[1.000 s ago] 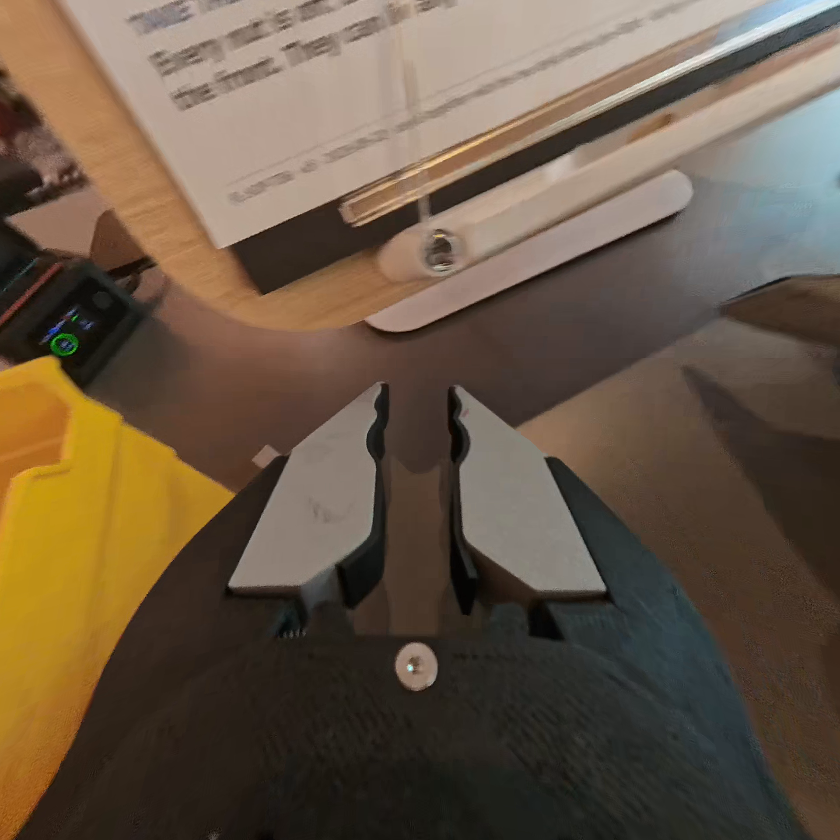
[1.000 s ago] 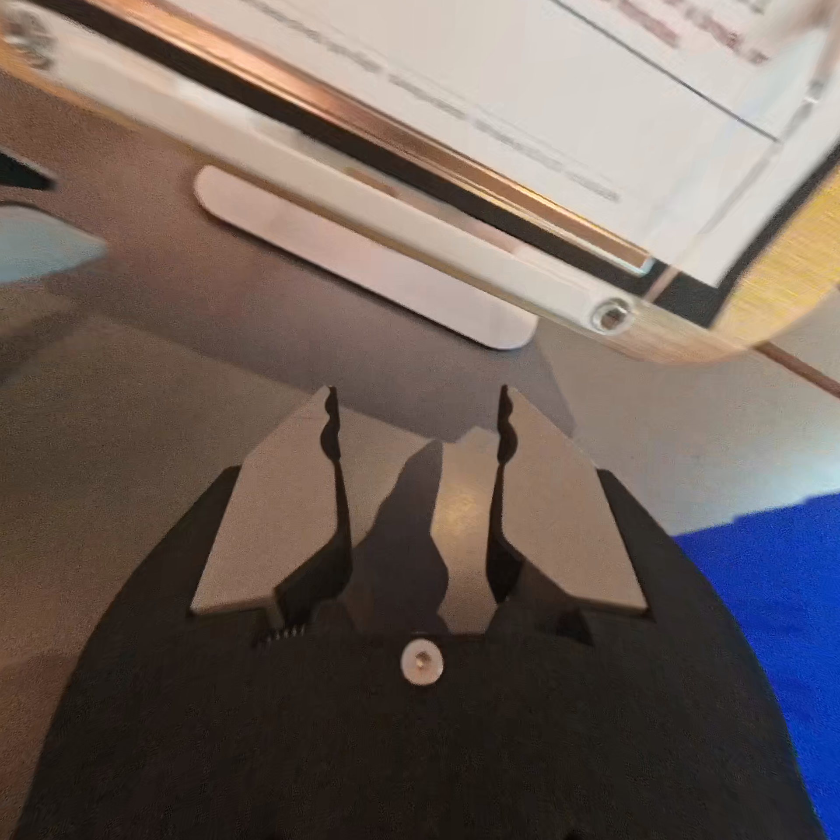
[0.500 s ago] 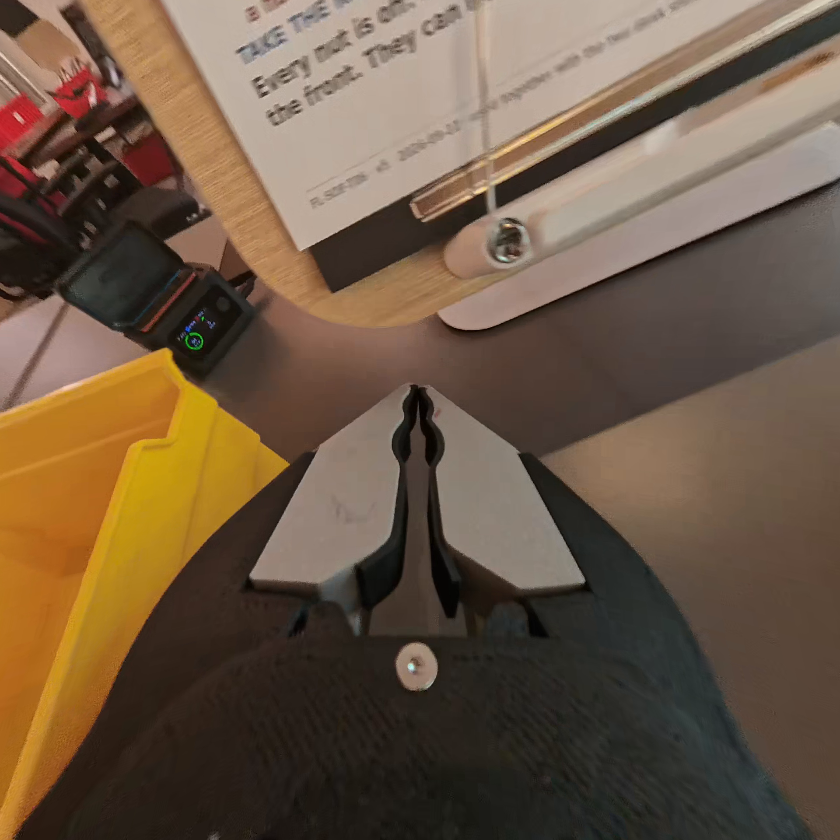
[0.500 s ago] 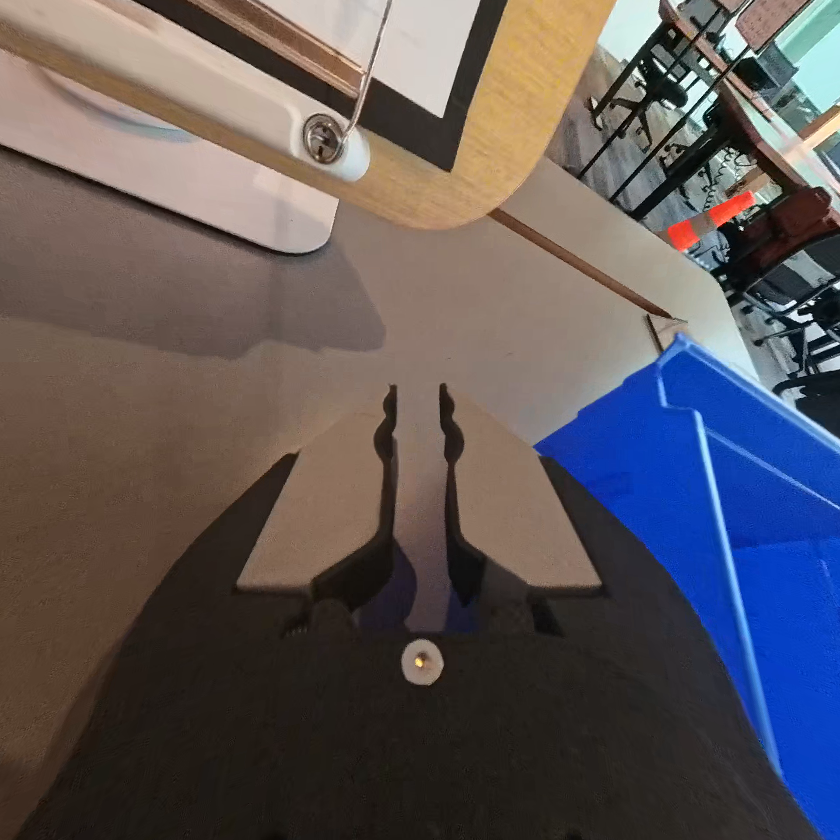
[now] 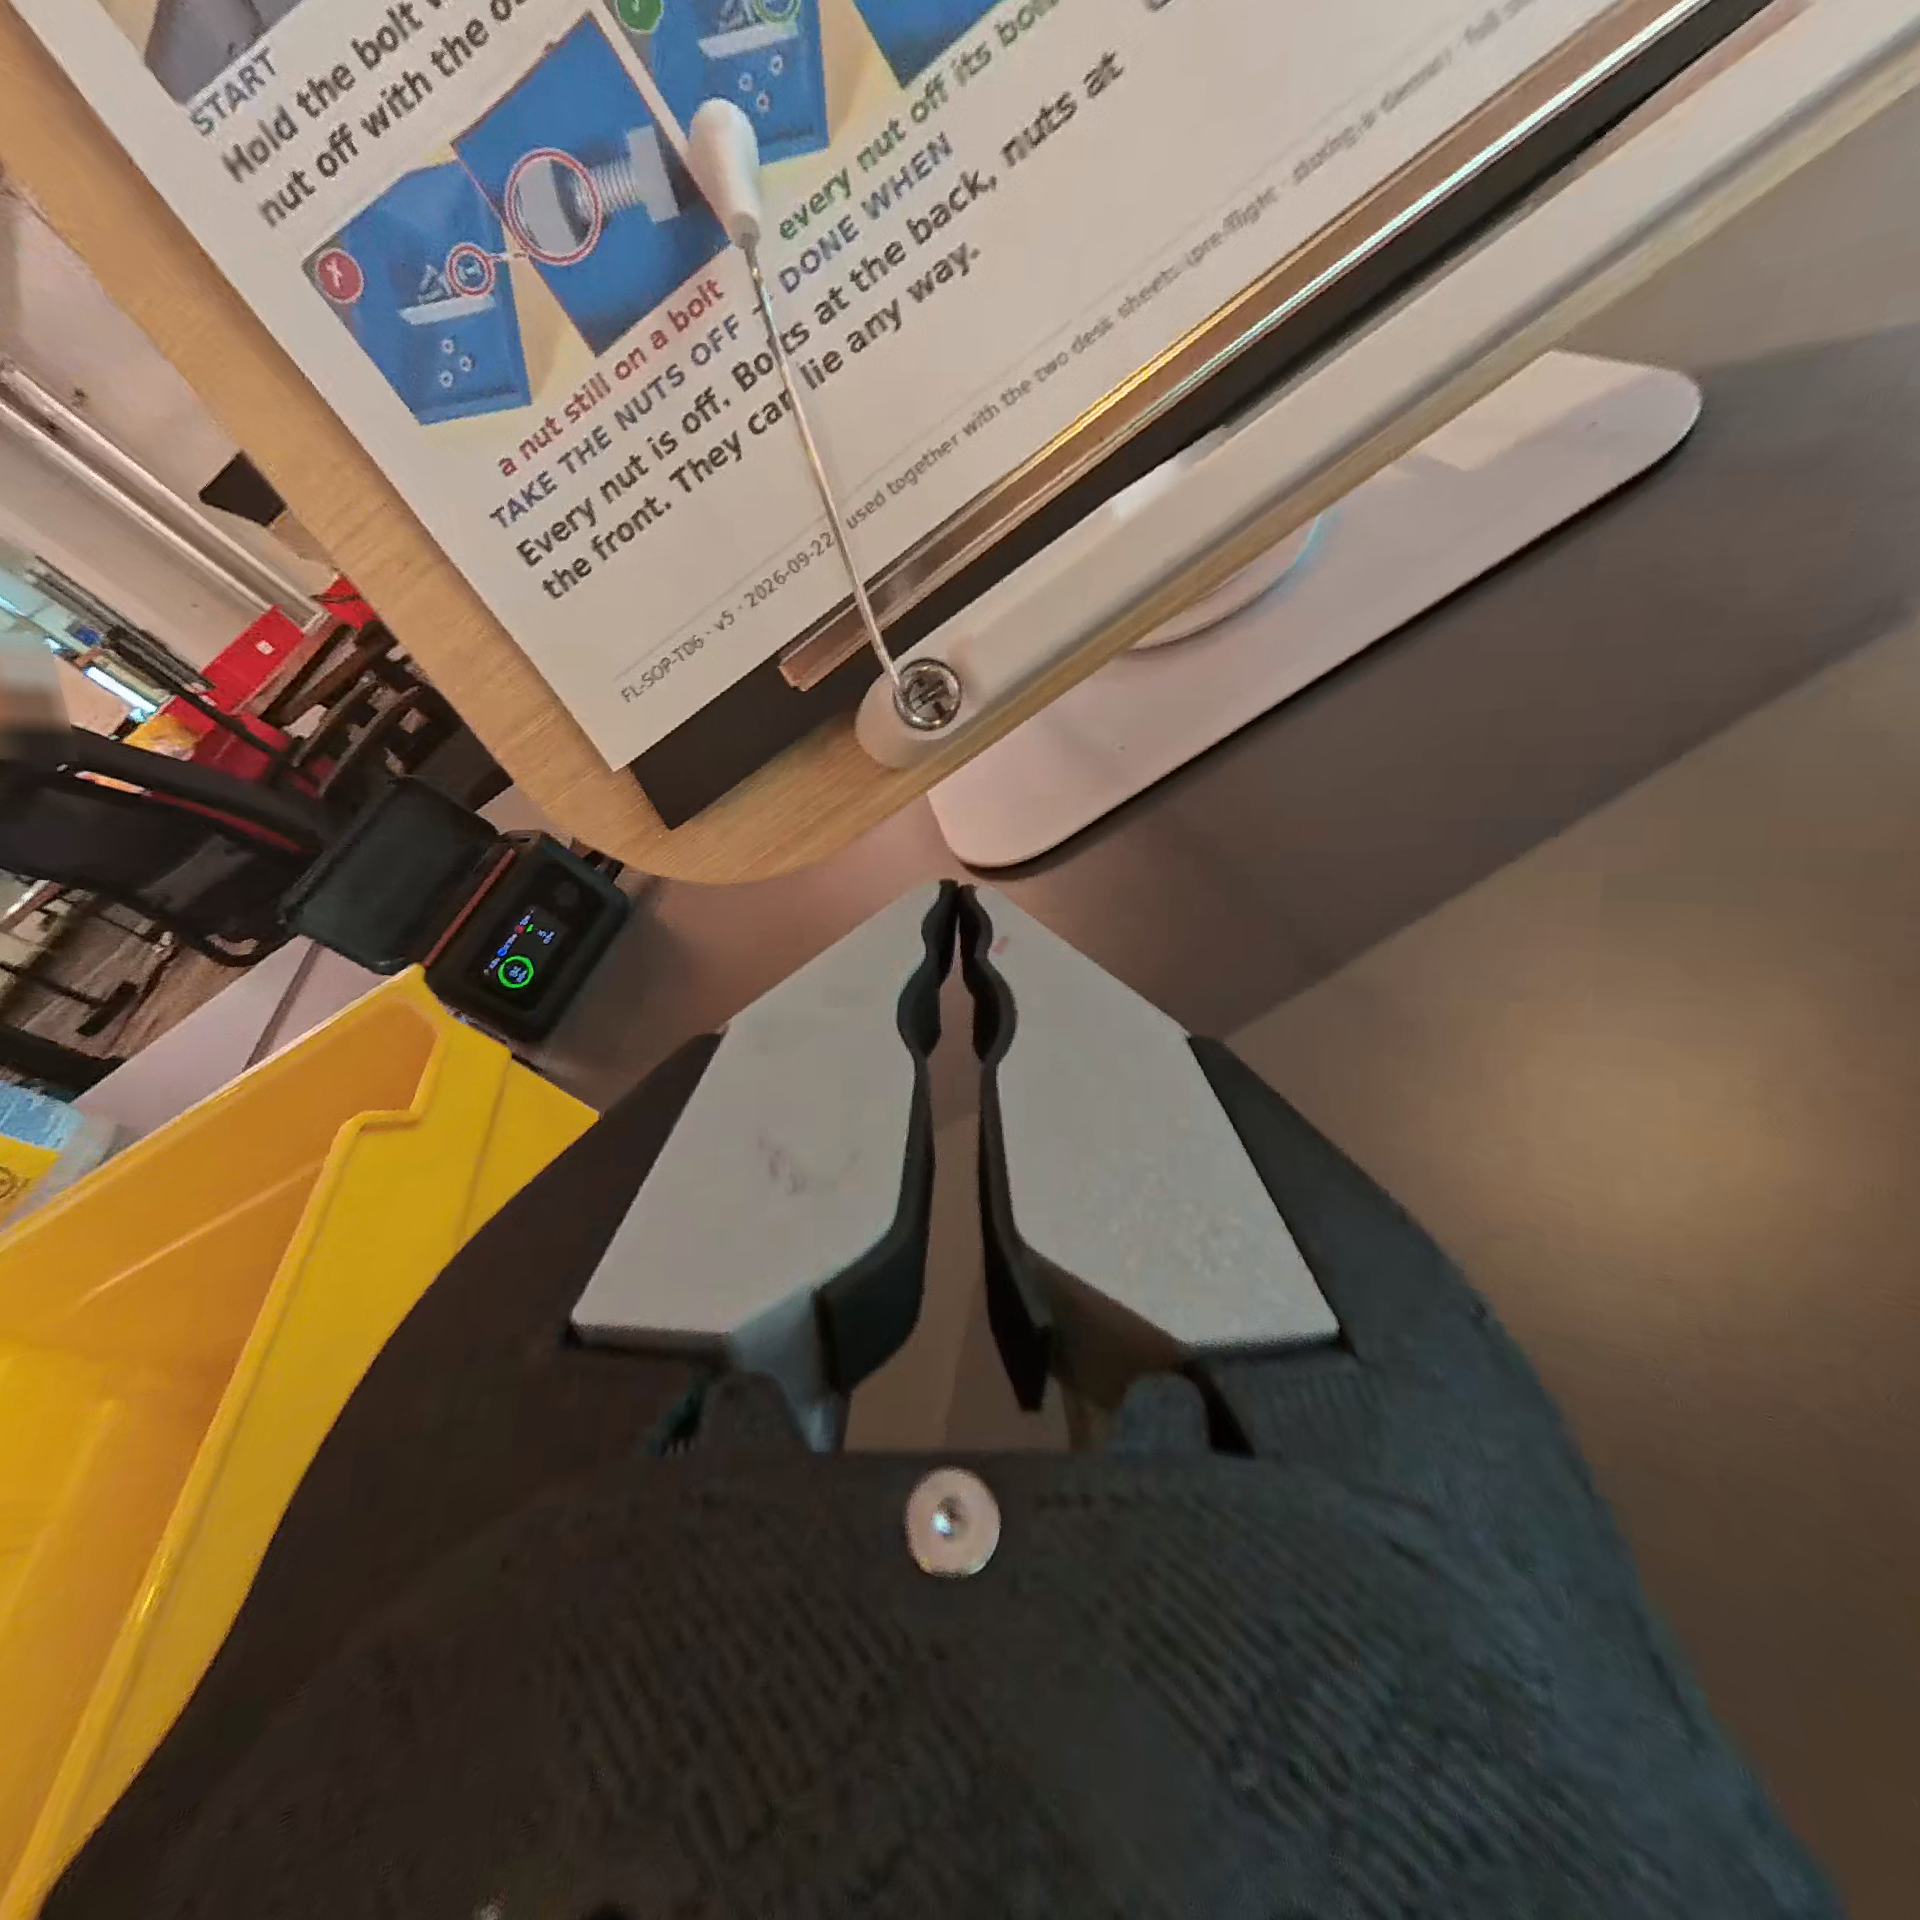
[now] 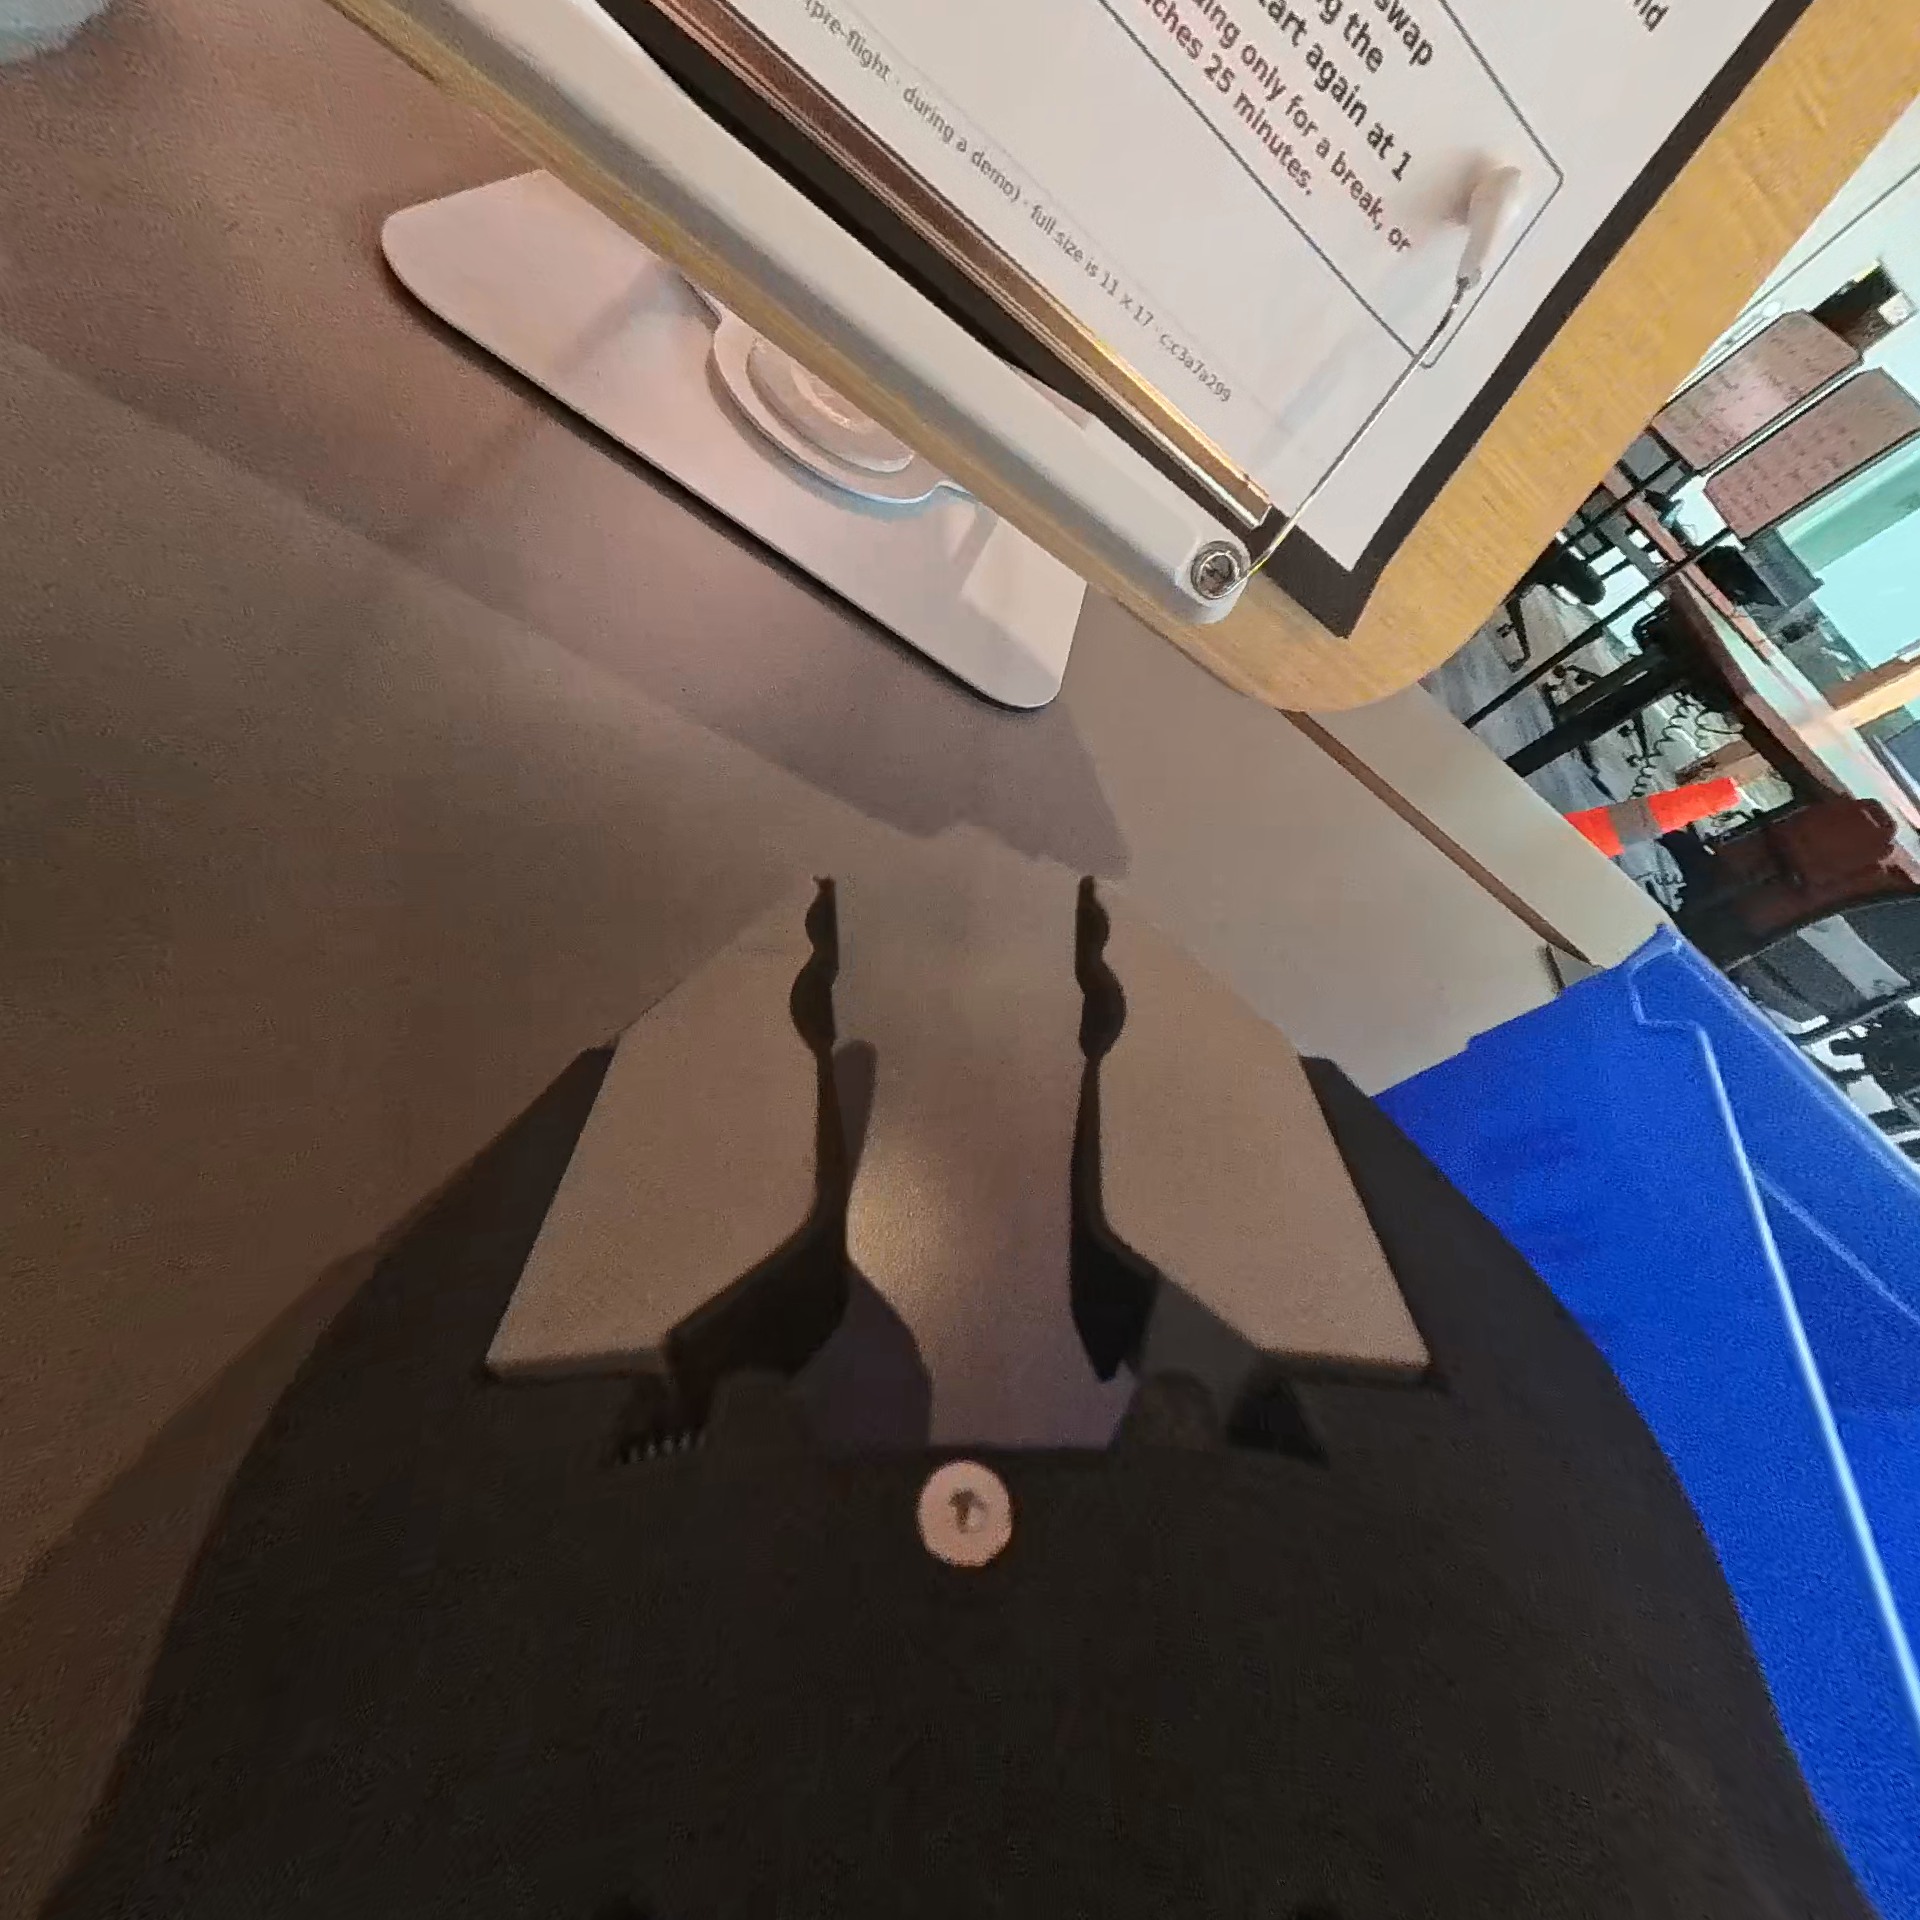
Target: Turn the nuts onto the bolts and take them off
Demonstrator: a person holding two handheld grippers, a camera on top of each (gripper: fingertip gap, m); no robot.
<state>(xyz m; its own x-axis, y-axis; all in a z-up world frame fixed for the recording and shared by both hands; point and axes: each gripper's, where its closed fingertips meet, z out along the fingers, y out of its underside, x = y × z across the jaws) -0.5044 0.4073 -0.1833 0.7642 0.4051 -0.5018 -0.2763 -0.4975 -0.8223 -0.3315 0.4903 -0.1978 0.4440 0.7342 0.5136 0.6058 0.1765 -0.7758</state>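
Note:
No nut or bolt shows in either view. My left gripper (image 5: 958, 902) is shut and empty, its tips touching, low over the dark table (image 5: 1558, 1039) beside a yellow bin (image 5: 208, 1299) at its left. My right gripper (image 6: 951, 904) is open and empty, low over the table (image 6: 312, 935), with a blue bin (image 6: 1662, 1247) at its right. The insides of both bins are mostly hidden from me.
A wooden board with a printed instruction sheet (image 5: 727, 364) stands on a white stand (image 5: 1351, 582) just ahead of both grippers; it also shows in the right wrist view (image 6: 1143, 208). A small black device with a lit screen (image 5: 520, 956) sits behind the yellow bin. Chairs and desks lie beyond the table edge (image 6: 1455, 821). One gripper's finger ends stand about 20 cm off the other's.
My left gripper has closed from open to shut and pulled back from the board. My right gripper narrowed, then opened wide, and swung back left from the blue bin.

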